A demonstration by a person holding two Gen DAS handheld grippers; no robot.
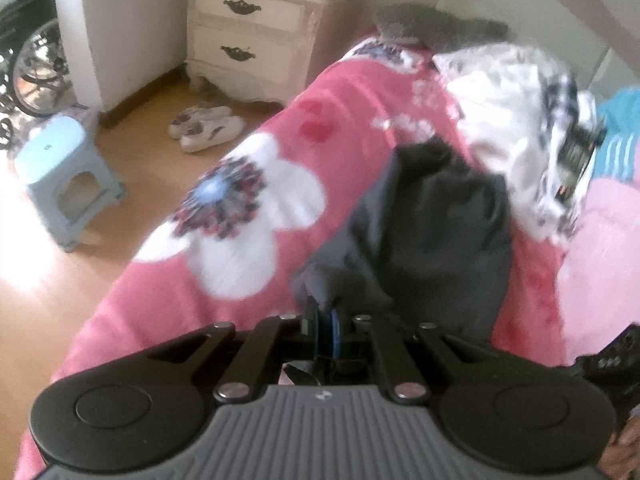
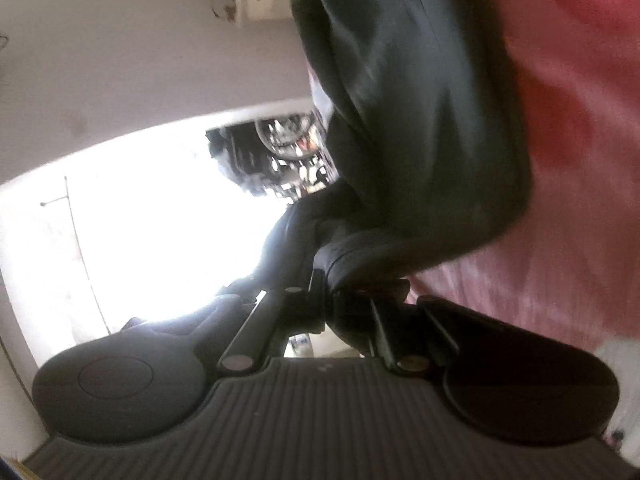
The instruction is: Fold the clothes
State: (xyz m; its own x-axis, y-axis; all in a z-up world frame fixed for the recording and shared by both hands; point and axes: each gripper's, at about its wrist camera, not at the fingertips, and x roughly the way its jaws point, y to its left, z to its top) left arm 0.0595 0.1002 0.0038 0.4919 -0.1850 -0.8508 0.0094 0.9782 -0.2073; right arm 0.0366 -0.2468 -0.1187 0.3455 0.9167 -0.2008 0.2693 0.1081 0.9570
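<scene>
Through my left wrist camera, my left claw is pinched nearly closed on the near edge of one dark garment, its two fingers drawn together around a fold of the cloth. That garment lies spread across a pink blanket printed with big white flowers, and it reaches away from me toward one pale patterned garment heaped farther up the bed. One grey item sits beyond that heap, too blurred to name. On the wooden floor I count one light blue stool, two white slippers side by side, and one cream nightstand with two drawers. At the lower right edge, part of my right claw shows. Through my right wrist camera the picture is tipped on its side: my right claw is clamped narrow on a bunched edge of the same dark garment, which stretches away from the fingers and lies against the pink blanket. A bright window glares behind it.
</scene>
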